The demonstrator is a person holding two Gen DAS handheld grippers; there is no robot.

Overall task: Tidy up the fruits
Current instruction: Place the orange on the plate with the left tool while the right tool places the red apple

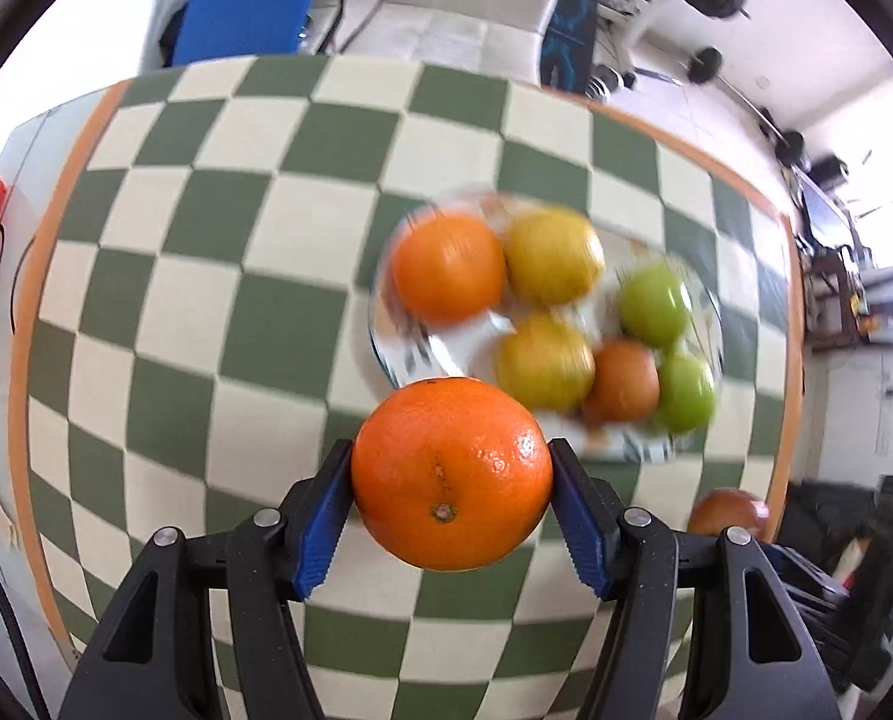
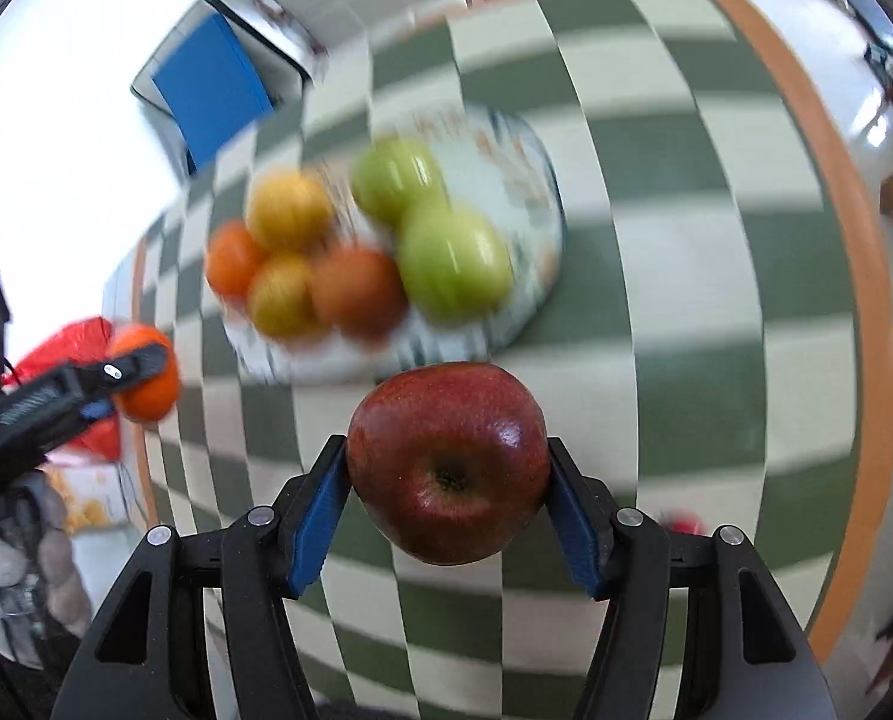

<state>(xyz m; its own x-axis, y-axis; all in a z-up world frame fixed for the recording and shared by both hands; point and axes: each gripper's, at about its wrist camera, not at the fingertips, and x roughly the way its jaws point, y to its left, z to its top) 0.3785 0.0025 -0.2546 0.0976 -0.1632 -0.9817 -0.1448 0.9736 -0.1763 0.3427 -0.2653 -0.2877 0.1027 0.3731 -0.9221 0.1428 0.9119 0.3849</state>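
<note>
The left tool (image 1: 451, 474) pinches an orange (image 1: 451, 473) between its blue pads (image 1: 320, 531), one pad pressed to each side of the fruit, stem scar facing the camera. The orange hangs above the green-and-cream checkered surface (image 1: 206, 276), on the near side of the plate (image 1: 440, 354).

The right tool (image 2: 448, 463) grips a red apple (image 2: 448, 462) the same way, its blue pads (image 2: 314, 531) closed against the apple's flanks and the stem hollow turned toward the lens. This apple also sits above the checkered cloth, just short of the plate's near rim.

The plate, patterned and blurred by motion in both views, lies on the surface and carries six fruits. In the left wrist view there is a second orange (image 1: 448, 267) at the plate's far left, two yellowish fruits (image 1: 553, 256) beside and in front of it, a brownish-orange fruit (image 1: 622, 381) toward the near right, and two green apples (image 1: 653, 306) along the plate's right side.

From the right wrist view, the left tool and its orange appear well to the left of the plate, near the surface's orange-bordered edge, with a red bag (image 2: 80, 348) behind them.
</note>
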